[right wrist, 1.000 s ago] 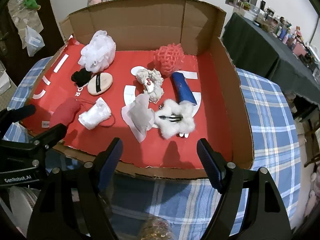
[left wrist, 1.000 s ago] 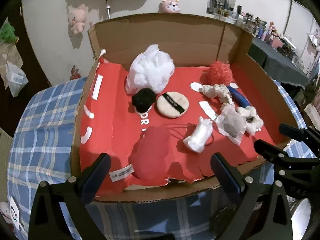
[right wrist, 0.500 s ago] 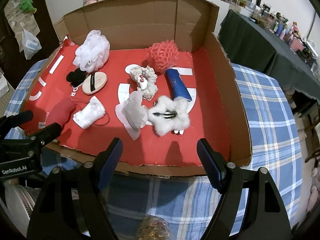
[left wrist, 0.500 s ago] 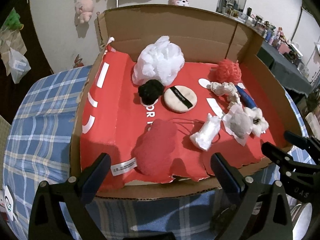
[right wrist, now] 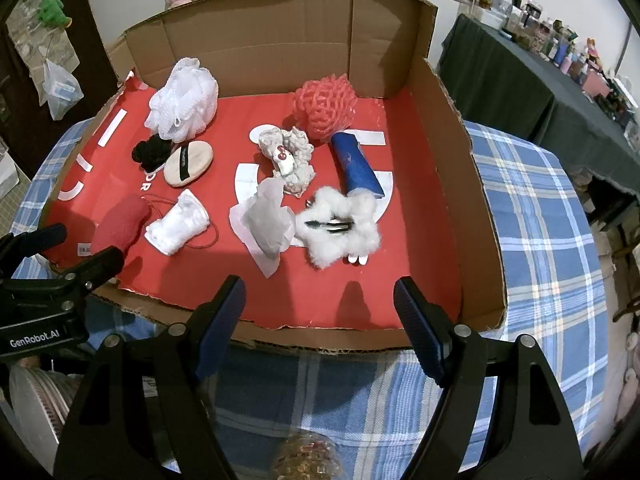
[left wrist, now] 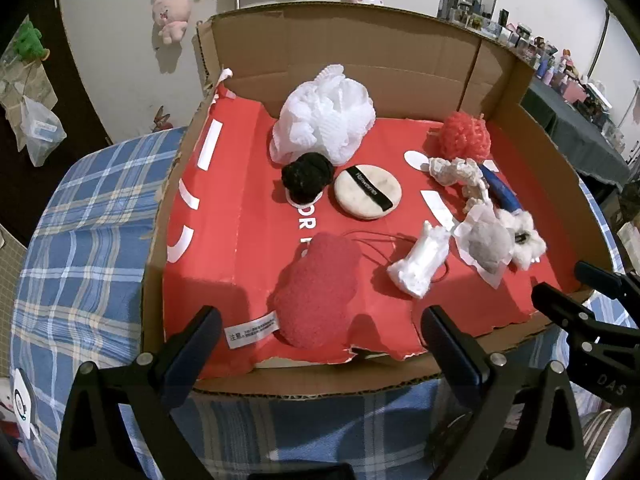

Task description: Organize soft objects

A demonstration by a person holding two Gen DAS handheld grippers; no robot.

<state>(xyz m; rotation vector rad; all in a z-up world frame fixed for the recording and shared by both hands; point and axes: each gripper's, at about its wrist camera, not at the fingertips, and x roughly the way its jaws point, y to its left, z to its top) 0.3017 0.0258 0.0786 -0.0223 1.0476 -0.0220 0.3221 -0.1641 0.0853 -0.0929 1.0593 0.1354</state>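
Left wrist view: we hold the left gripper (left wrist: 318,334) spread wide and empty, just short of the near rim of the cardboard box (left wrist: 344,68). Its red liner carries all the soft things. Nearest us, between the fingers, lies a red sponge (left wrist: 318,284), with a white printed label (left wrist: 252,333) at its left edge. Right of it a white pouch (left wrist: 420,264) lies on a thin dark cord. Farther in, a black scrunchie (left wrist: 306,176) touches a round powder puff (left wrist: 367,191) with a black band; behind both stands a white mesh bath pouf (left wrist: 324,120). Far right sits a red mesh pouf (left wrist: 464,136)

Right wrist view: we hold the right gripper (right wrist: 320,306) parted too, gripping nothing, at the near cardboard edge, over the blue plaid tablecloth (right wrist: 536,216). Ahead of it a white fluffy hair clip (right wrist: 342,228) lies beside a grey sponge in a white wrapper (right wrist: 266,220). A cream scrunchie (right wrist: 290,156) sits behind them, and a blue roll (right wrist: 356,164) lies just right of it, its far end near the red mesh pouf (right wrist: 325,105). The left gripper (right wrist: 52,250) shows at the left margin, beside the red sponge (right wrist: 120,226)
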